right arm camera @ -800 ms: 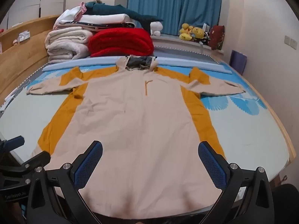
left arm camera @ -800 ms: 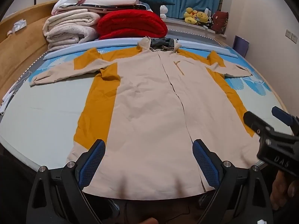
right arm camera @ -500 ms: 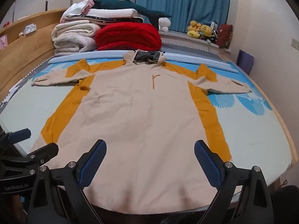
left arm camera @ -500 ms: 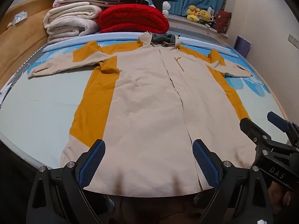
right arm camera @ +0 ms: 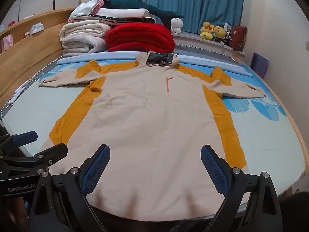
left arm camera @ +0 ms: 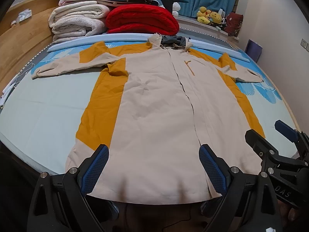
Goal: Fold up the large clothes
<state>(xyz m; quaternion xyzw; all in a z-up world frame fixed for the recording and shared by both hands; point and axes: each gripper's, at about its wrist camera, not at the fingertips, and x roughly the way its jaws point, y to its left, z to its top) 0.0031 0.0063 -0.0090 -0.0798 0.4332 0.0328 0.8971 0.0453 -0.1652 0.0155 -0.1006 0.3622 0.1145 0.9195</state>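
While your left gripper (left arm camera: 153,169) hangs over the near hem of the beige-and-mustard hooded jacket (left arm camera: 154,106), its blue-padded fingers (left arm camera: 94,167) are spread wide and pinch nothing; the fabric lies below them, and contact cannot be confirmed. Your right gripper (right arm camera: 155,169) stands likewise over the hem toward the jacket's other side, fingers (right arm camera: 214,169) spread apart and empty. The jacket lies flat, front up, on the bed (left arm camera: 38,112), sleeves stretched to either side, hood toward the headboard end, hem at the near mattress edge. Beyond the hood sit a red blanket (left arm camera: 142,20) and a stack of folded white bedding (left arm camera: 77,22), side by side. No containers are visible.
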